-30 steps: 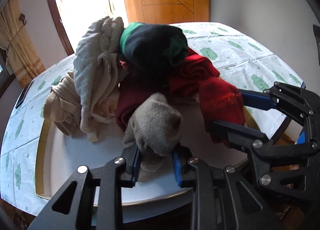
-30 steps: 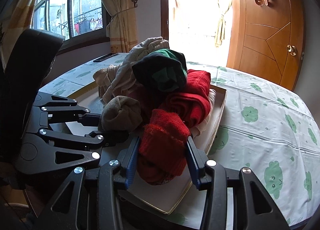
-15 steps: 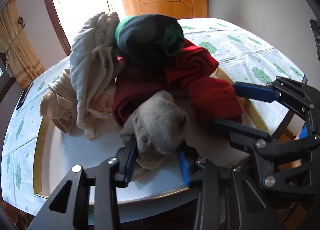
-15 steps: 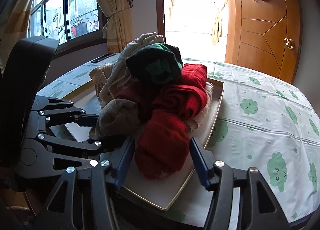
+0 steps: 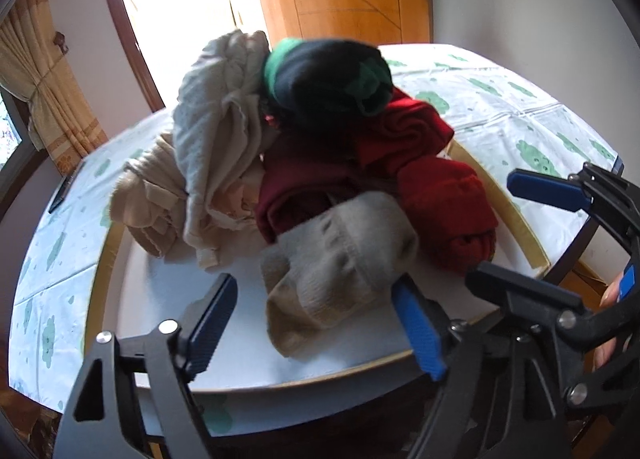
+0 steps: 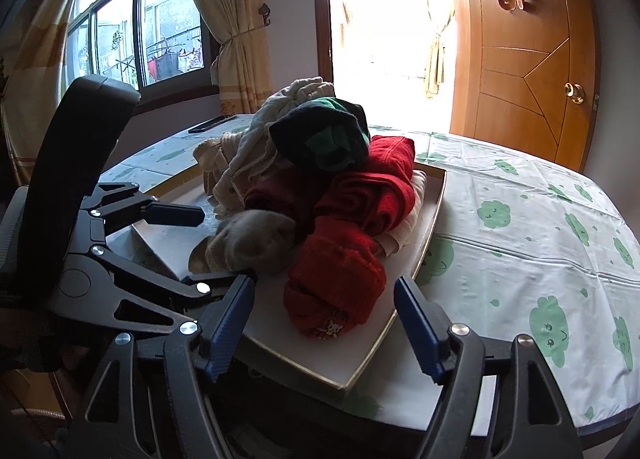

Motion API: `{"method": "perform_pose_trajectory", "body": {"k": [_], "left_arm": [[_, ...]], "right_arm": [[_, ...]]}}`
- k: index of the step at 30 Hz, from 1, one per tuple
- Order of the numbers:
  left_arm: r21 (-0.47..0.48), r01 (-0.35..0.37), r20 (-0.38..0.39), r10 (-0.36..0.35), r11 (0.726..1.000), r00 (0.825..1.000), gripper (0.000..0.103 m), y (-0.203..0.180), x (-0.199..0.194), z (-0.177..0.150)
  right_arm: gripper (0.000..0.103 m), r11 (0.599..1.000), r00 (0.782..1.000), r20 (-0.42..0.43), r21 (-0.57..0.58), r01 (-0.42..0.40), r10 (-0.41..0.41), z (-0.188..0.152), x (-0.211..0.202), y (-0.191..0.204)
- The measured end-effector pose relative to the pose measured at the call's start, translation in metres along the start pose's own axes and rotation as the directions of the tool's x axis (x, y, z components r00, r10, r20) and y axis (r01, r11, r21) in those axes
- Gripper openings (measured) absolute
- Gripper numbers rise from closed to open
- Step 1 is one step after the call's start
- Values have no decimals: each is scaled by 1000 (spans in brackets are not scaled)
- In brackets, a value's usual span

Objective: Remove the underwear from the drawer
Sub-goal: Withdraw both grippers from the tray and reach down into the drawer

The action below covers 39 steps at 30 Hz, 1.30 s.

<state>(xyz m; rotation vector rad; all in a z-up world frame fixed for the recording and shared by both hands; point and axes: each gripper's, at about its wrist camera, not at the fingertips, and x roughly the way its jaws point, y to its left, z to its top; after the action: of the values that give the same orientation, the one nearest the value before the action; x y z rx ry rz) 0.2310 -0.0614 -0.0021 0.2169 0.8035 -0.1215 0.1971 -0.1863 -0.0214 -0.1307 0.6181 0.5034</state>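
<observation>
A white tray with a gold rim (image 5: 100, 279) (image 6: 432, 227) holds a pile of folded garments. At its near edge lies a grey-beige knitted piece (image 5: 340, 255) (image 6: 252, 243). My left gripper (image 5: 314, 281) (image 6: 200, 249) straddles it with jaws opening; the left pad stands clear and the right pad sits at the cloth's edge. Beside it rests a bright red knitted piece (image 6: 336, 279) (image 5: 448, 207). My right gripper (image 6: 324, 283) (image 5: 516, 235) brackets that piece with jaws opening, and both pads are off the fabric.
Behind lie a black-and-green garment (image 5: 328, 79), cream ones (image 5: 216, 139) and dark red ones (image 5: 304, 183). The table wears a white cloth with green prints (image 6: 540, 227). A dark flat device (image 6: 212, 124) lies at the far edge. A wooden door (image 6: 524, 59) and a window (image 6: 140, 27) stand beyond.
Both grippers have spread their jaws. The grey-beige piece and the red piece, pinched a second ago, have slipped free and slumped onto the tray.
</observation>
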Motion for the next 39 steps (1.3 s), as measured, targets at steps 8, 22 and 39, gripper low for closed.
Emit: {"method": "perform_pose_trajectory", "body": {"k": [8,22,39], "left_arm": [[6,7,106,-8,1000,994,85,2,-28,-20],[46,12,195,-20,999,981,90,1,-56,-75],[106,67,59,-73,992,996,90,-14,-26,-131]], "right_arm": [[77,1000,1000,17,6,-6,6,-14,-23,6],[79,997,999,17,-66,-41,42,-55,-59,38],[79,991,991,-110,-103,-85,73,-106,-44,64]]}}
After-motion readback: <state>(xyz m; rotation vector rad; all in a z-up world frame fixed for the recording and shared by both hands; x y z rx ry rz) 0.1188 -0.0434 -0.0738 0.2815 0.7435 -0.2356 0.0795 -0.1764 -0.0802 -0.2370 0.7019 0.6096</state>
